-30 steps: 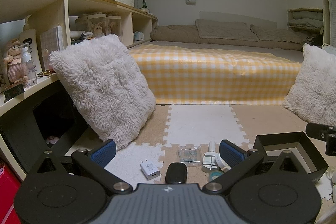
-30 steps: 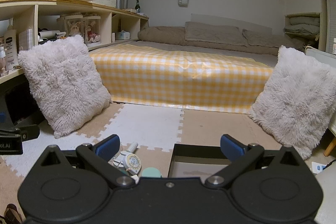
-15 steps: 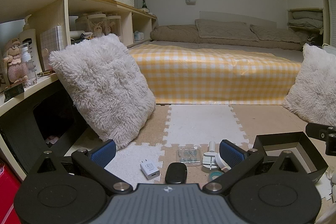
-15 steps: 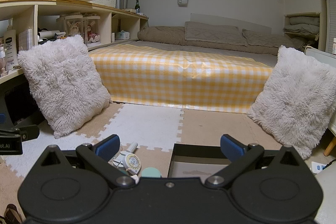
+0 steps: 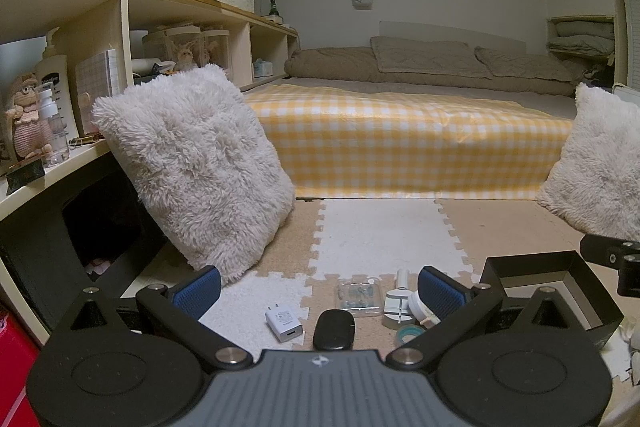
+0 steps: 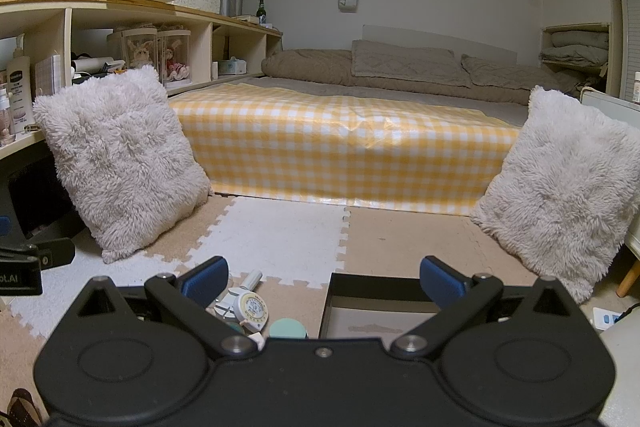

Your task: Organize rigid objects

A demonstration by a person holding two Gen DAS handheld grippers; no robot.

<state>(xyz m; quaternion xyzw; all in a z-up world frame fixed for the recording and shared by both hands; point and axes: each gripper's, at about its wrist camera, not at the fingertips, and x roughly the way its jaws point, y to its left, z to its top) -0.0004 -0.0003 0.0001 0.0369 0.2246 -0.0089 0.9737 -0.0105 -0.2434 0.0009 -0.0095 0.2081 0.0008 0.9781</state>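
Observation:
Small objects lie on the foam floor mat: a white plug charger (image 5: 283, 325), a black oval case (image 5: 334, 329), a clear plastic box (image 5: 357, 296), a white tool (image 5: 400, 301), a teal tape roll (image 5: 407, 333). My left gripper (image 5: 318, 287) is open and empty above them. An open black box (image 5: 560, 283) stands to their right. In the right wrist view my right gripper (image 6: 322, 277) is open and empty, over the black box (image 6: 376, 311), a round white dial (image 6: 250, 309) and a teal lid (image 6: 287, 329).
A fluffy white cushion (image 5: 192, 167) leans on the shelf unit (image 5: 80, 27) at left; another cushion (image 6: 556, 187) stands at right. The yellow checked bed (image 5: 400, 143) lies behind. Part of the other gripper (image 5: 612, 259) shows at right.

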